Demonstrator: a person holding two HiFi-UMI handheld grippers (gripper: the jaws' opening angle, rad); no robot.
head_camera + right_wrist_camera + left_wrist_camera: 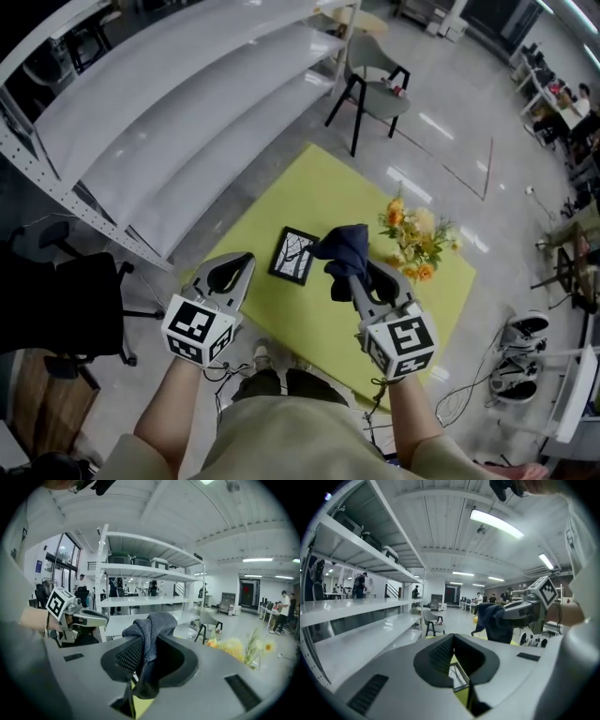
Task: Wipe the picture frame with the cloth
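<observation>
A small black picture frame (295, 255) lies flat on the yellow-green table (309, 187). My right gripper (354, 274) is shut on a dark blue cloth (343, 246), which bunches over its jaws just right of the frame and above the table. In the right gripper view the cloth (152, 620) drapes through the shut right gripper (151, 637). My left gripper (244, 259) hovers left of the frame, shut and holding nothing. In the left gripper view, the frame (457, 674) shows through the hole of the left gripper (453, 641), with the cloth (494, 620) to the right.
A bunch of yellow and orange flowers (417, 239) lies on the table right of the cloth. White shelving (178, 112) runs along the left. A grey chair (375, 80) stands beyond the table's far corner. Shoes and cables lie on the floor at the right.
</observation>
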